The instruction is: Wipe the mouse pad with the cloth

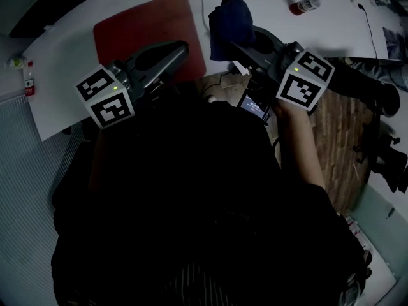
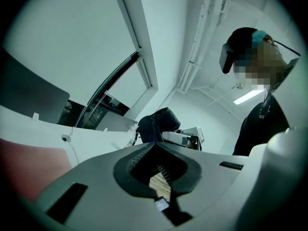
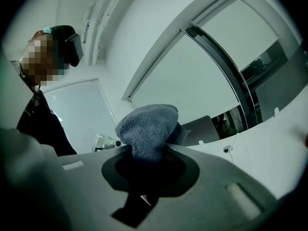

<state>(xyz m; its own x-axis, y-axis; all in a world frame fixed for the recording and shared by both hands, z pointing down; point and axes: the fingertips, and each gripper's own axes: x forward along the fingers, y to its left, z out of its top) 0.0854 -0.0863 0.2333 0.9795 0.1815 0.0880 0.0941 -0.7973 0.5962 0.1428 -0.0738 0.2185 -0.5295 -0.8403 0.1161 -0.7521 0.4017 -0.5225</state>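
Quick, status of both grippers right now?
Left gripper: closed, holding nothing.
Right gripper: closed on the cloth.

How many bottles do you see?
2. One bottle lies on the table, top right of the head view; another bottle is by the table's left edge. Others may be hidden.

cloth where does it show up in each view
Head view: the cloth is at top centre, held by the right gripper.
Left gripper view: a dark bundle at centre.
Right gripper view: gripped at centre.
Shared landmark: the white table.
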